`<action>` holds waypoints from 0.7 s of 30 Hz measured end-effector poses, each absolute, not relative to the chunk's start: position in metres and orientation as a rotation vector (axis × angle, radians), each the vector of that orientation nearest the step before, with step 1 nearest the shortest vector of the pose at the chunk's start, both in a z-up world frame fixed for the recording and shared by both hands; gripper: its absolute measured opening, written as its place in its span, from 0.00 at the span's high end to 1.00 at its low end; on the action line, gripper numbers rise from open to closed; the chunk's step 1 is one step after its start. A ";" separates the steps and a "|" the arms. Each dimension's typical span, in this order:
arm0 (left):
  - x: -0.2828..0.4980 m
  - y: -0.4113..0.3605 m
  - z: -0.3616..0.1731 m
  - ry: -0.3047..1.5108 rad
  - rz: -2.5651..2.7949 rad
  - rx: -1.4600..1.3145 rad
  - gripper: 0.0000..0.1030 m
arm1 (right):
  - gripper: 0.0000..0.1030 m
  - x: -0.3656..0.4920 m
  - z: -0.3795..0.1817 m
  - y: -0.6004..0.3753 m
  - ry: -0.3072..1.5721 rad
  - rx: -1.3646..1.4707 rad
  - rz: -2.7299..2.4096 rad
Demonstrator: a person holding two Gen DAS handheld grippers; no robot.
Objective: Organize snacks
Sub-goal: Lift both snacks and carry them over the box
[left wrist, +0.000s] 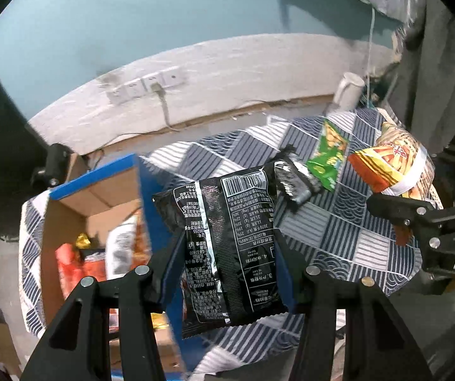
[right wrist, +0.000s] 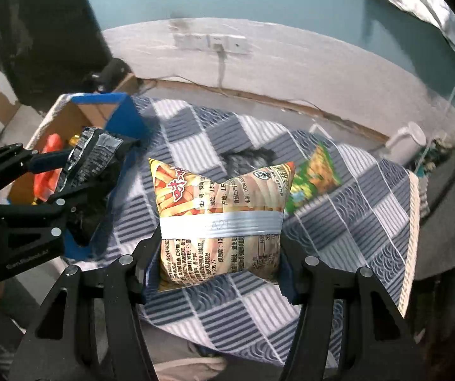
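1. The cardboard box [left wrist: 100,209], blue-edged and open-topped, stands at the left end of the bench [left wrist: 338,241], at 9 o'clock in the left wrist view. Several packets already lie inside it.
2. The left gripper [left wrist: 227,254] has its jaws clamped on the black snack bag [left wrist: 227,238], pinching it at both side edges. The bag's long axis runs straight ahead toward 12 o'clock, and its far end hangs near the box's right wall.
3. Judging by this, the move in hand is a carry to the box. The box opening lies at about 10 o'clock from these jaws, so the bag must travel left and clear the blue wall before release.
4. At 1 o'clock in the left wrist view, a small dark packet [left wrist: 294,181] and a green packet [left wrist: 329,155] rest flat on the checked cloth.
5. The right gripper [right wrist: 218,247] has its jaws closed on the fries bag [right wrist: 218,216], squeezing its taped waist, long axis also pointing toward 12 o'clock.
6. The box lies at 10 o'clock from the right gripper and well apart, beyond the left gripper; the left hand is nearer and should likely unload first.
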State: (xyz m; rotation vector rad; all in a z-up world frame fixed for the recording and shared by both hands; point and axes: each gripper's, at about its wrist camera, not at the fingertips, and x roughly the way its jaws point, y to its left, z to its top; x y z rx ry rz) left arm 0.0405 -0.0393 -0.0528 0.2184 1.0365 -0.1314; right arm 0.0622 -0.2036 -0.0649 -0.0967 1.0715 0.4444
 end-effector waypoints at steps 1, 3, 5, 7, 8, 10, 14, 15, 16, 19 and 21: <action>0.039 -0.034 -0.050 1.032 -0.125 0.214 0.49 | 0.43 0.062 -0.063 -0.199 1.067 -0.097 0.451; 0.036 -0.020 -0.046 1.023 -0.113 0.201 0.49 | 0.43 0.062 -0.059 -0.186 1.058 -0.109 0.470; 0.032 -0.006 -0.042 1.015 -0.101 0.189 0.49 | 0.43 0.061 -0.056 -0.175 1.052 -0.122 0.482; 0.029 0.005 -0.039 1.004 -0.092 0.178 0.49 | 0.43 0.060 -0.053 -0.162 1.051 -0.133 0.498; 0.028 0.012 -0.037 0.996 -0.087 0.176 0.49 | 0.43 0.060 -0.052 -0.156 1.049 -0.138 0.504; 0.026 0.022 -0.035 0.985 -0.072 0.173 0.49 | 0.43 0.061 -0.049 -0.144 1.046 -0.149 0.517; 0.026 0.047 -0.036 0.985 -0.039 0.146 0.49 | 0.43 0.063 -0.046 -0.117 1.046 -0.172 0.550; 0.025 0.052 -0.036 0.988 -0.035 0.135 0.49 | 0.43 0.064 -0.045 -0.110 1.045 -0.178 0.556; 0.024 0.060 -0.037 0.989 -0.027 0.125 0.49 | 0.43 0.065 -0.044 -0.104 1.046 -0.184 0.561; 0.021 0.080 -0.035 0.984 0.000 0.106 0.49 | 0.43 0.068 -0.043 -0.084 1.046 -0.194 0.584; 0.020 0.093 -0.035 0.982 0.017 0.096 0.49 | 0.43 0.070 -0.042 -0.069 1.043 -0.201 0.604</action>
